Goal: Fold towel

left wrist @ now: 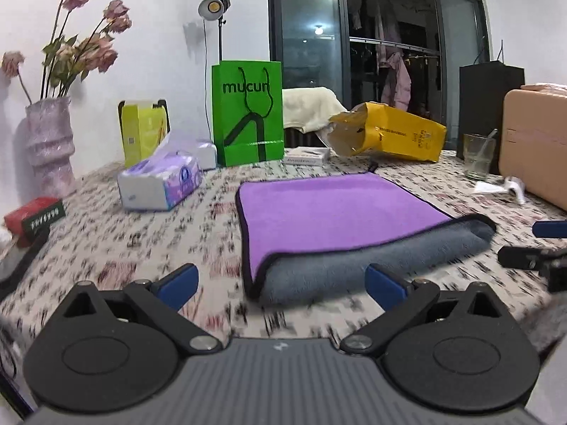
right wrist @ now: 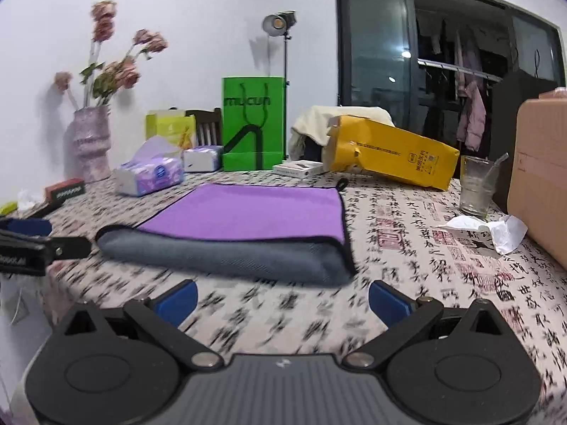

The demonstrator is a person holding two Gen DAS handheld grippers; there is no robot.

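A purple towel point(left wrist: 336, 212) lies folded once on the counter point(left wrist: 141, 241), which wears a cloth printed with black calligraphy. Its grey underside shows as a rolled fold along the near edge, so 1 fold looks done. The left tongs point(left wrist: 281, 283) hover just short of the fold's left end, blue fingers spread apart, holding nothing. The right tongs point(right wrist: 282, 299) hover near its right end, likewise apart and empty. A tissue pack point(left wrist: 159, 184) sits far left, a green bag point(left wrist: 248, 113) behind, a glass point(right wrist: 476, 186) far right, all away from the towel, probably leaving room for folding
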